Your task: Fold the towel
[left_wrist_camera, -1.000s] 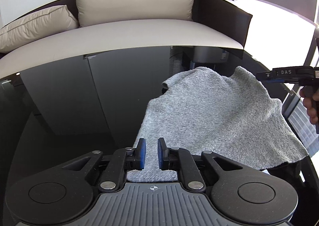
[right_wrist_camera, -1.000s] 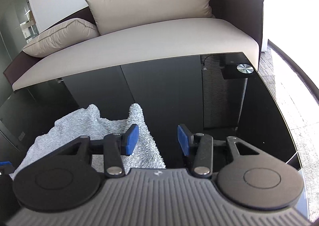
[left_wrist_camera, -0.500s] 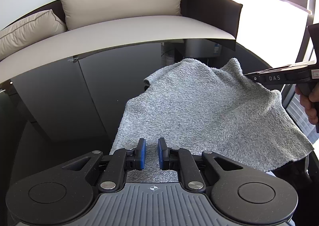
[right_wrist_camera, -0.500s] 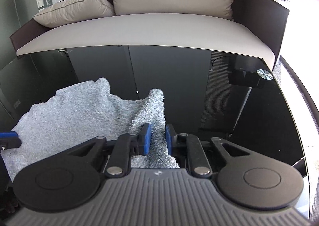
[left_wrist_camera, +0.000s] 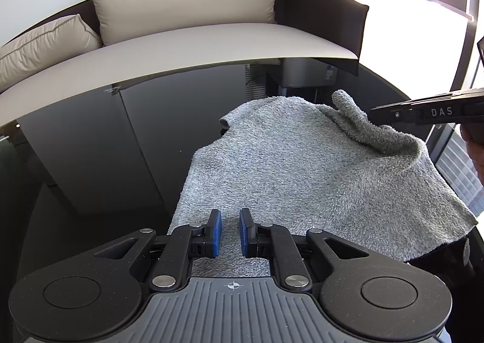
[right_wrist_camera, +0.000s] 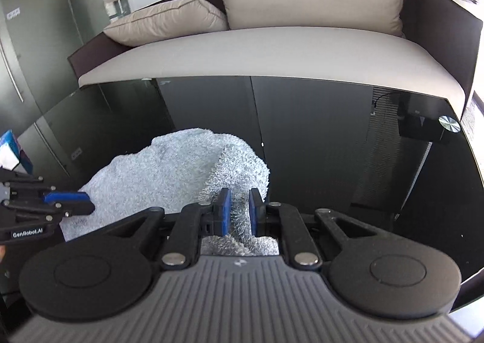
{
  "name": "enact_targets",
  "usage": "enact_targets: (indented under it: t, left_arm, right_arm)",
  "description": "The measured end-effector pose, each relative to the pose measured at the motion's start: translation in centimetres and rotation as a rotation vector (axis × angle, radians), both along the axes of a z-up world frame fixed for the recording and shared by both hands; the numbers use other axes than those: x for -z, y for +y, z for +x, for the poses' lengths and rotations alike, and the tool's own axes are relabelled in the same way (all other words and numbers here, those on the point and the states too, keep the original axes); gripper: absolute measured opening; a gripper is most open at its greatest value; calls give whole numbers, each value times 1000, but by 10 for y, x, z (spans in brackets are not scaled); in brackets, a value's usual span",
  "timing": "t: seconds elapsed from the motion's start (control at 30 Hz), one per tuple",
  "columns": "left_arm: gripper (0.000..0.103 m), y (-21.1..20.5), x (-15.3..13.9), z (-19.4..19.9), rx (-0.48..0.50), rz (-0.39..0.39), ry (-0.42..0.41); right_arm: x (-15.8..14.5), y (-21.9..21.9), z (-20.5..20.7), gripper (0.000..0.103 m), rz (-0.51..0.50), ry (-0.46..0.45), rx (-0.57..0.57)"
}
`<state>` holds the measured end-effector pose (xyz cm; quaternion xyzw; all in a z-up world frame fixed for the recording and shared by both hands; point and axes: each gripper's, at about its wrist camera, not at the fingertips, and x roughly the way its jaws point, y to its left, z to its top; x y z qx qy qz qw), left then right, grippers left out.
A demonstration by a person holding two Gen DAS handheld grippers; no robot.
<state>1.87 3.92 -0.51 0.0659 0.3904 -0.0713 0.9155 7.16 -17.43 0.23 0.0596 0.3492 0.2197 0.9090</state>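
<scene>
A grey fluffy towel (left_wrist_camera: 302, 170) lies on the black glass table (left_wrist_camera: 99, 155), its right side hanging past the table edge. My left gripper (left_wrist_camera: 230, 232) is shut on the towel's near edge. My right gripper (right_wrist_camera: 239, 214) is shut on the towel's (right_wrist_camera: 169, 170) right corner and holds it lifted, so the corner bunches up. The right gripper also shows in the left wrist view (left_wrist_camera: 381, 113) at the right, against the raised fold. The left gripper shows in the right wrist view (right_wrist_camera: 75, 202) at the far left, on the towel's edge.
A beige sofa (left_wrist_camera: 187, 40) with cushions stands behind the table. A small black box with a round silver disc (right_wrist_camera: 449, 124) sits near the table's far right corner. A blue and white box (right_wrist_camera: 15, 152) is at the far left.
My right gripper closed from open onto the towel's right corner and lifted it, bunching the cloth. My left gripper stayed shut on the near edge and the towel shifted slightly.
</scene>
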Motion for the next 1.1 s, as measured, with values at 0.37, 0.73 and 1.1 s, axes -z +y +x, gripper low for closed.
enact_targets:
  t: [0.37,0.73,1.1]
  left_arm:
    - [12,-1,-2,-3,5,10,-5]
    - [12,-1,-2,-4,7,23,-11]
    - [11,1,-2,-5,9,32,-14]
  right_arm:
    - [16,-15,17,37,113,121,115]
    - [3,26,5,6,-230,-25,136]
    - [13,42,-7,9,-629,-156,179]
